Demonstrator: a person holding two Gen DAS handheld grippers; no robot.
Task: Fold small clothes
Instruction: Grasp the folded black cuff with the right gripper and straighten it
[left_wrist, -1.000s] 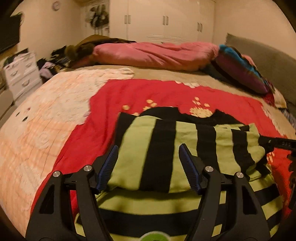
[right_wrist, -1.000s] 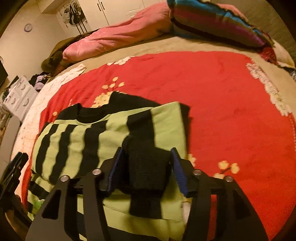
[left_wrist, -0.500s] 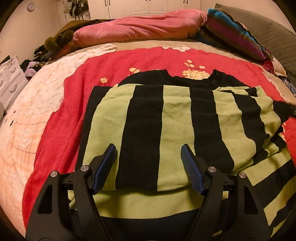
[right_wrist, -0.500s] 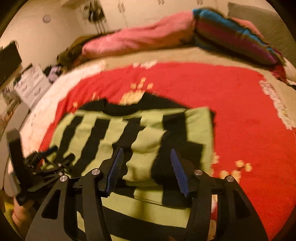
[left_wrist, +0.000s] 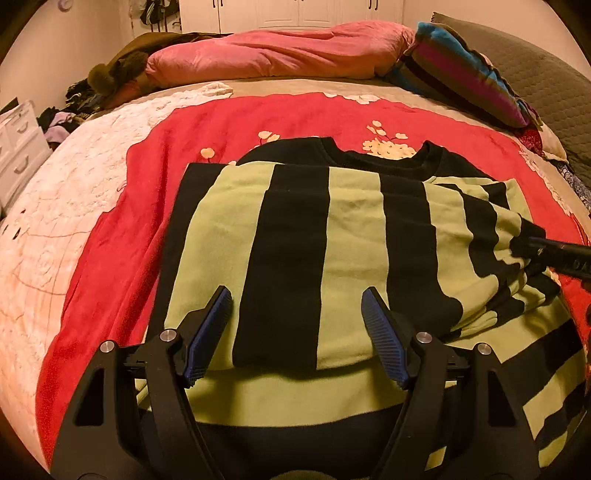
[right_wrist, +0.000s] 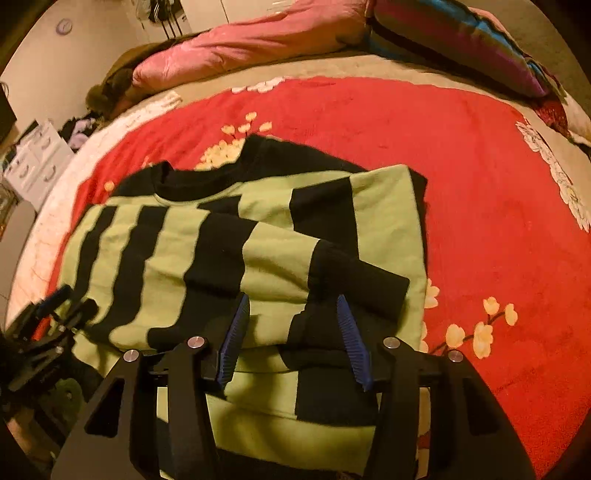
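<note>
A green and black striped sweater (left_wrist: 314, 236) lies on a red blanket (left_wrist: 122, 251) on the bed, sleeves folded across its body. It also shows in the right wrist view (right_wrist: 229, 243), with a black cuff (right_wrist: 362, 284) lying just ahead of the fingers. My left gripper (left_wrist: 297, 308) is open and empty, hovering over the sweater's lower half. My right gripper (right_wrist: 291, 310) is open and empty over the sweater's right side. Its black tip also shows at the right edge of the left wrist view (left_wrist: 550, 254).
A pink duvet (left_wrist: 273, 51) and a striped pillow (left_wrist: 458, 70) lie at the head of the bed. A white drawer unit (left_wrist: 14, 147) and a pile of clothes (left_wrist: 70, 110) stand to the left. A grey headboard (left_wrist: 535, 74) is at the right.
My right gripper let go of the black cuff and opened; the sleeve now lies across the sweater. My left gripper rose and tilted down over the sweater, staying open.
</note>
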